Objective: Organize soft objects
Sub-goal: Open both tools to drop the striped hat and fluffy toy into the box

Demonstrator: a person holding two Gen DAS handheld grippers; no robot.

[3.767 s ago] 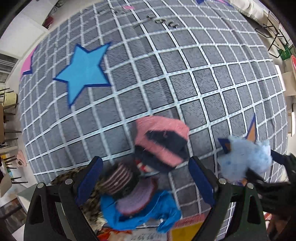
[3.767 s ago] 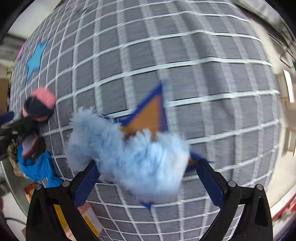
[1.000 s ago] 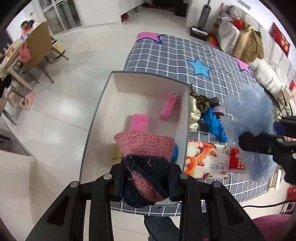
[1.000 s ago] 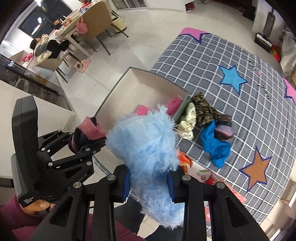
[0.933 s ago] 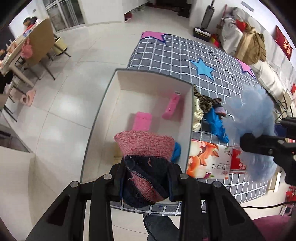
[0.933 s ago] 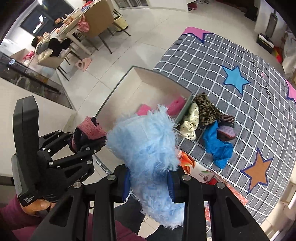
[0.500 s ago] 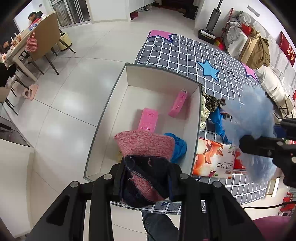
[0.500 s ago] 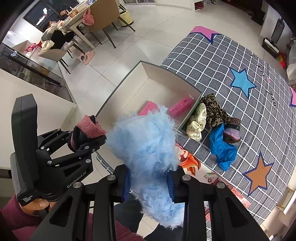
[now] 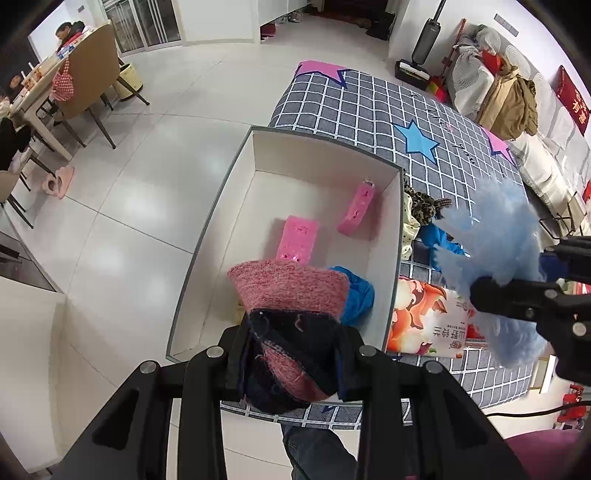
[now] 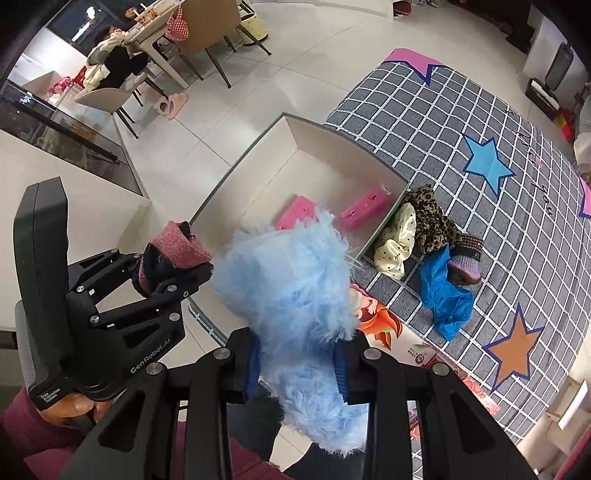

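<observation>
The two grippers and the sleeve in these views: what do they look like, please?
Both are black plastic frames with round silver bolts. The right gripper has blue pads on its fingers. The left gripper is printed "GenRobot.AI" in white on its side, and a tall black block rises from its handle. Its pads also show blue edges. The hand on it wears a dark red sleeve. No cable is visible on either gripper.

A grey checked rug [image 9: 373, 110] with blue, pink and orange stars lies on the white tiled floor [image 9: 122, 206]. A dining table [image 10: 159, 33] with tan chairs [image 9: 88, 77] stands far left; people sit at it. Pink slippers [image 9: 57, 182] rest on the floor near the chairs. An upright vacuum cleaner [image 9: 424, 44] stands beyond the rug. A brown coat [image 9: 511, 99] is draped over the sofa [image 9: 476, 77].
</observation>
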